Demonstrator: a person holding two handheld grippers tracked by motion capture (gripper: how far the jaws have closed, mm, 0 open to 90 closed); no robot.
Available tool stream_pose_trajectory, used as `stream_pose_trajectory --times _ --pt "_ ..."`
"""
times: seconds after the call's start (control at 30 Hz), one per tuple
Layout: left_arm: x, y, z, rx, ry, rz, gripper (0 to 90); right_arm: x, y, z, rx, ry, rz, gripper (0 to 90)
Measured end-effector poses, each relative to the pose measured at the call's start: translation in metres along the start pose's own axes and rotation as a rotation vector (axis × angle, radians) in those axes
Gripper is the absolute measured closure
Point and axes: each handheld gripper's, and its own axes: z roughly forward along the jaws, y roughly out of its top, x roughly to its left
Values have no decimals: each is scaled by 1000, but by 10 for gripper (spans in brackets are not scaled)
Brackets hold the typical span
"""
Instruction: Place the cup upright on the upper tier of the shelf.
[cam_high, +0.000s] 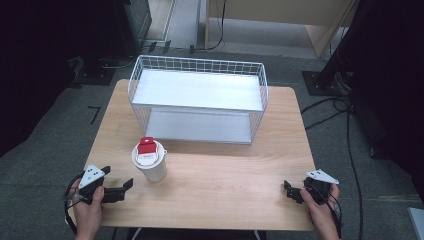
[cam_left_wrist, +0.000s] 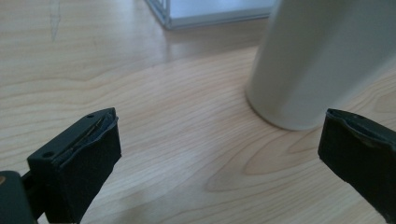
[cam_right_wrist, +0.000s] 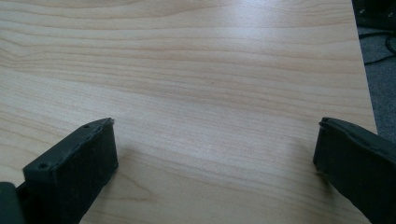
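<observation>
A white paper cup (cam_high: 151, 167) stands upright on the wooden table (cam_high: 225, 185), left of centre, with a small red and white packet (cam_high: 146, 148) lying on its lid. My left gripper (cam_high: 119, 178) rests just left of the cup, open, jaws pointing toward it. In the left gripper view the cup (cam_left_wrist: 322, 60) rises at the upper right, beyond the wide-open left gripper (cam_left_wrist: 219, 126), and nothing is between the jaws. My right gripper (cam_high: 288, 191) sits near the table's front right, and the right gripper (cam_right_wrist: 217, 128) is open over bare wood.
A white two-tier wire rack (cam_high: 197, 100) stands across the back half of the table; its lower corner (cam_left_wrist: 210, 14) appears in the left gripper view. The table's right edge and grey floor (cam_right_wrist: 380, 70) lie close to the right gripper. Cables run over the floor on the right.
</observation>
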Motion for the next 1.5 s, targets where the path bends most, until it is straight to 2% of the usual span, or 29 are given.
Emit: stream_pose_trajectory --times 0.13,0.17,0.2,0.23,0.27,0.4,0.6,0.67,0.7,0.87,1.07,1.1,1.17,1.33,1.4,1.5 --pt "-11 4 -3 -46 -31 19 0 0 1 1 1 1 1 0" --pt "-18 6 -2 -64 -41 28 0 0 1 1 1 1 1 0" --pt "-18 6 -2 -64 -41 28 0 0 1 1 1 1 1 0" --pt "-24 8 0 -78 -58 33 0 0 1 1 1 1 1 0" --pt "-24 8 0 -78 -58 33 0 0 1 1 1 1 1 0" --pt "-38 12 6 -110 -90 60 0 -1 1 1 1 4 -2 0" --pt "-50 15 16 -125 -137 54 0 -1 1 1 1 4 -3 0" --pt "-52 17 18 -144 -145 43 0 -1 1 1 1 4 -3 0" --pt "-53 18 22 -149 -134 30 0 -1 1 1 1 4 -3 0" --pt "-54 21 31 -165 -127 -11 0 -1 1 1 1 4 -3 0" --pt "-63 25 41 -190 -108 4 0 -1 1 1 2 5 -3 0" --pt "-63 25 41 -190 -108 4 0 -1 1 1 2 5 -3 0" --pt "-67 27 46 -201 -74 -2 0 -1 1 1 1 4 -2 0" --pt "-70 28 51 -226 -49 -2 0 -1 1 1 1 4 -3 0" --pt "-70 29 53 -236 -51 -9 0 -1 1 1 1 4 -3 0" --pt "-70 30 58 -249 -60 -66 0 -1 1 1 1 8 -10 0"
